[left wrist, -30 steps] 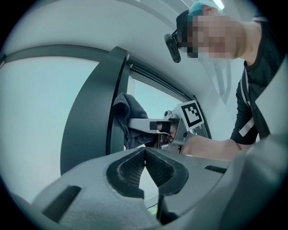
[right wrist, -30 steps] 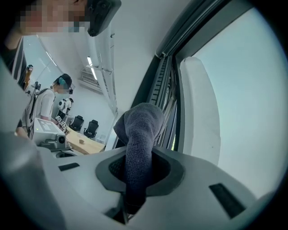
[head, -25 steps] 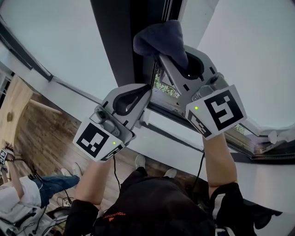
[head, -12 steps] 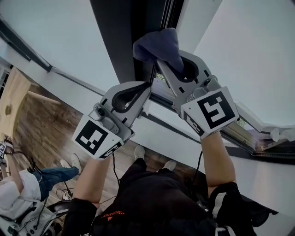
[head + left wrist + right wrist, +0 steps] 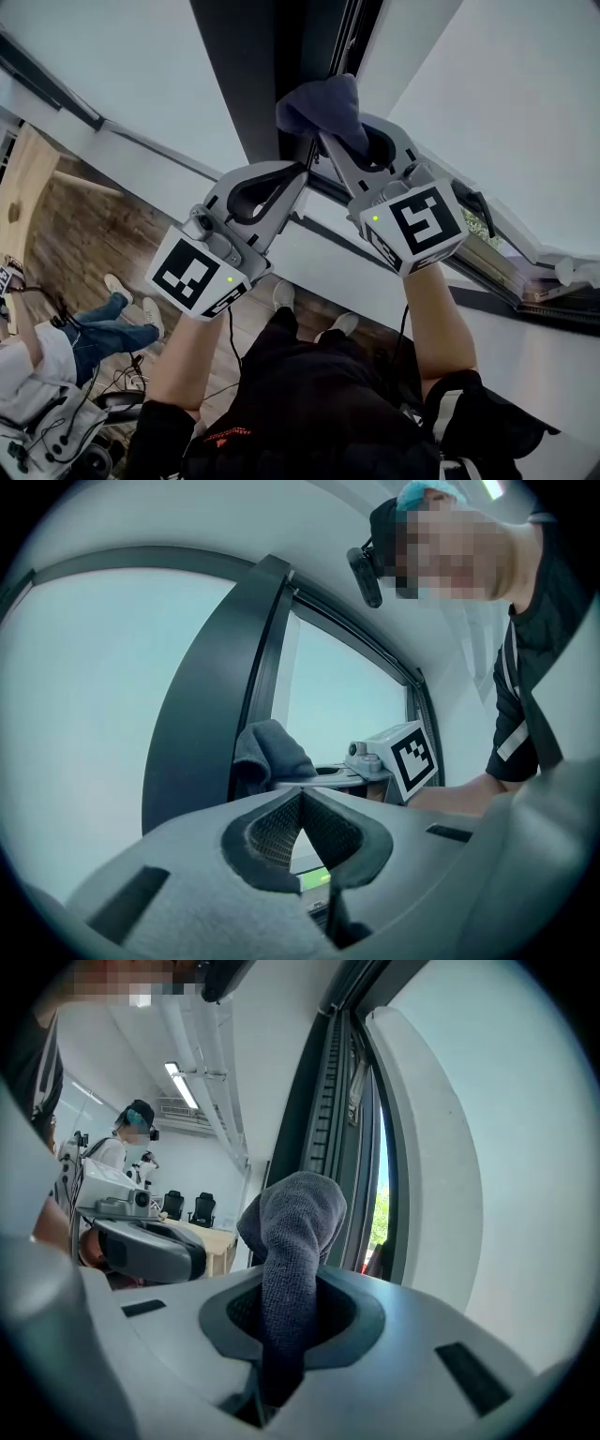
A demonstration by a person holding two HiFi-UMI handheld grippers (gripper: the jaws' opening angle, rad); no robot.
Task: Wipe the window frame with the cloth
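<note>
A dark grey cloth point(image 5: 321, 105) presses against the dark window frame point(image 5: 267, 66), bunched at the tip of my right gripper point(image 5: 330, 142), which is shut on it. In the right gripper view the cloth point(image 5: 298, 1232) rises from between the jaws, in front of the frame's rails point(image 5: 330, 1138). My left gripper point(image 5: 300, 174) is just left of and below the right one, shut with nothing in it, its tip near the frame. The left gripper view has the cloth point(image 5: 270, 752) against the frame point(image 5: 202, 705), with the right gripper point(image 5: 323, 778) behind it.
A white window sill point(image 5: 309, 272) runs below the grippers. The sash rail and a white handle point(image 5: 574, 272) lie at the right. A seated person point(image 5: 56, 361) and cables are on the wooden floor at lower left. Another person point(image 5: 131, 1138) stands by desks with chairs point(image 5: 187, 1211).
My right gripper has shifted a little left and lower in the head view, the cloth still on the frame. The left gripper has kept its place beside it. The seated person's legs moved.
</note>
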